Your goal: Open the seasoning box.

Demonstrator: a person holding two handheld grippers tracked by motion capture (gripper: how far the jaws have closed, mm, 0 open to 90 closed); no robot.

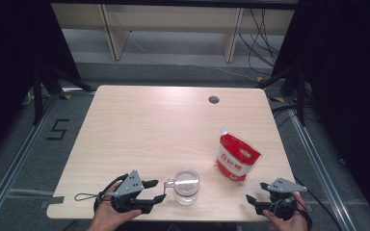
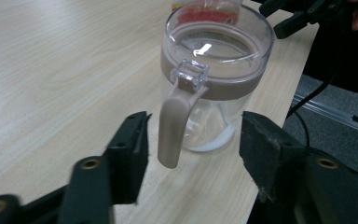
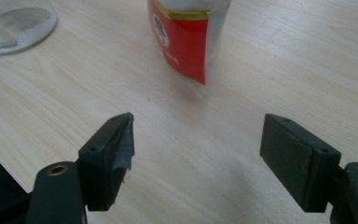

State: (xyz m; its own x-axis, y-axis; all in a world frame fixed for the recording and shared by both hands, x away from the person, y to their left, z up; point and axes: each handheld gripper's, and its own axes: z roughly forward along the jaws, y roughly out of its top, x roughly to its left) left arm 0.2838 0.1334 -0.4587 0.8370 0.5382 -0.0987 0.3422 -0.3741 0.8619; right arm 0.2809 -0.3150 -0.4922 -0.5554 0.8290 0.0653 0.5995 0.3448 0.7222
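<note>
Clearly the left claw (image 2: 189, 140) stands half open, gripping nothing; just ahead between its jaws hangs the upright handle (image 2: 173, 126) of the glass jar (image 1: 186, 186). Well apart, the right claw (image 1: 256, 201) gapes empty near the red pouch (image 1: 237, 157).

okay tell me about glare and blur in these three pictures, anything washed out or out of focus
High view: evenly lit table, dark surroundings, soft overall. Left gripper view: a bright glint on the jar lid; the near jaws are blurred. Right gripper view: red pouch and jaws slightly soft, pale glare on the wood at right.
</note>
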